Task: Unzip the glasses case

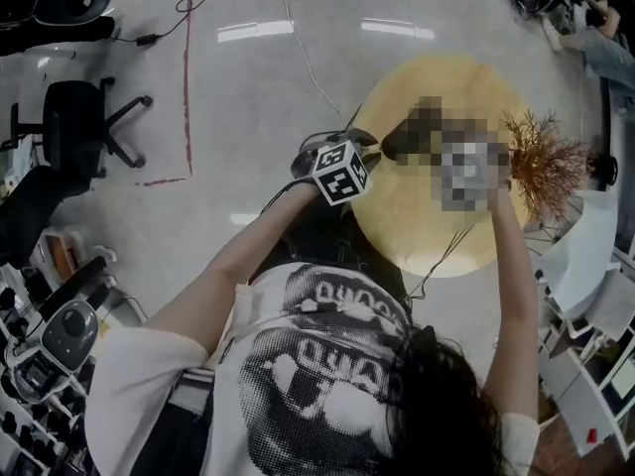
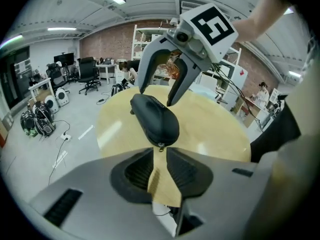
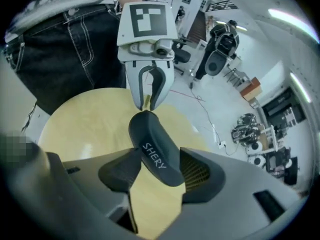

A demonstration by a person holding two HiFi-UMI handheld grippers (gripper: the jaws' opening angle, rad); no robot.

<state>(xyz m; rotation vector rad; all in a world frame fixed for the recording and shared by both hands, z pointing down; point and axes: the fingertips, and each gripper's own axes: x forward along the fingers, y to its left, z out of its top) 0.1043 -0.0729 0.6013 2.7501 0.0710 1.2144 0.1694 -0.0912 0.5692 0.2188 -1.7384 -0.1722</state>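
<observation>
The black glasses case [image 3: 154,151] lies zipped shut on the round, pale wooden table [image 2: 215,129], so I can't see inside it. It's a smooth, rounded oval shell with white SHERY lettering. My right gripper [image 2: 156,96] points steeply down, jaws apart astride one end. My left gripper [image 3: 147,104] slants down at the other end, jaws narrowly apart beside the zipper pull [image 2: 160,146].

Left tongs [image 2: 160,152] barely parted, right tongs [image 3: 159,156] spread wide (both angled downward, facing each other).
</observation>
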